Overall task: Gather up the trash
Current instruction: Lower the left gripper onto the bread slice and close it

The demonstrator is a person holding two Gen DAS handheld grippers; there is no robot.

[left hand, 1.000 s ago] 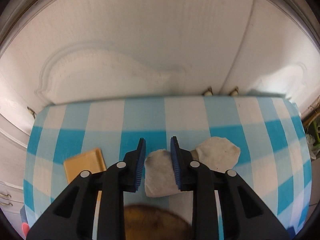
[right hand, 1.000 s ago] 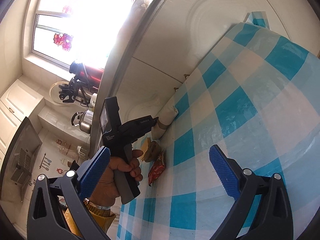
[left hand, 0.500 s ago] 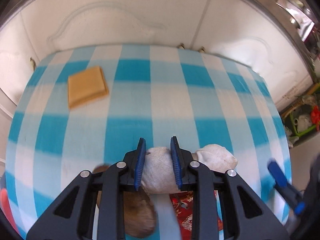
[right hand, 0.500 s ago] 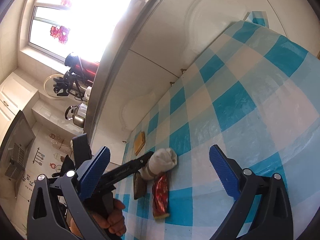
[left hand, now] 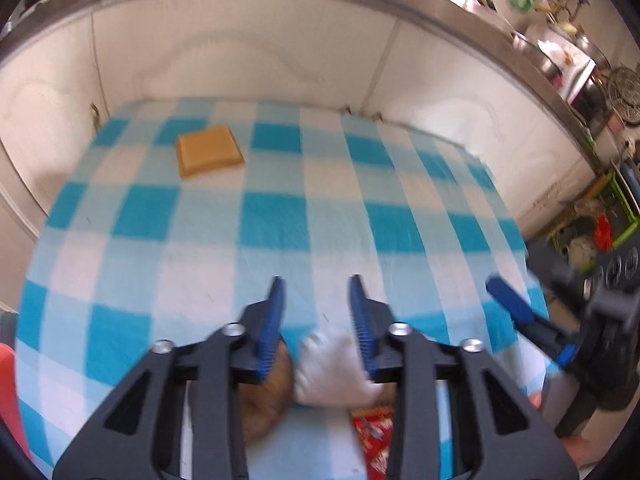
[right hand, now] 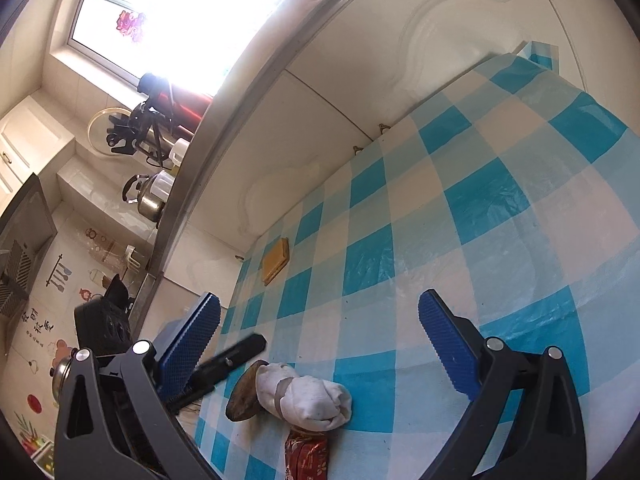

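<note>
The counter (left hand: pixel 320 208), under a blue-and-white checked cloth, fills both views and runs back to white cabinet doors (left hand: pixel 248 68). On it, at the far left, a tan square pad (left hand: pixel 210 151) lies by itself, well apart from the rest. The trash sits in a cluster at the near edge: a crumpled white wad (right hand: pixel 308 398), a brown flat piece (right hand: pixel 242 398) touching its left end, and a red wrapper (right hand: pixel 306 458) just nearer. The left claw (left hand: pixel 318 330) hangs over that cluster with its jaws spread; the white wad shows between and below them, but the blur leaves it unclear whether either pad touches it, and nothing is pinched. The right claw (right hand: pixel 320 344) is spread wide above bare cloth to the right of the cluster, holding nothing. Judged from this, the collecting is barely begun: all three pieces lie on the counter, no bin or bag shows in either view, and gripping the wad looks like the step in hand. The right wrist view alone shows the wad whole, with a band around its middle, and the window and kettle beyond; the left wrist view alone shows the right claw from outside, at the right edge.
</note>
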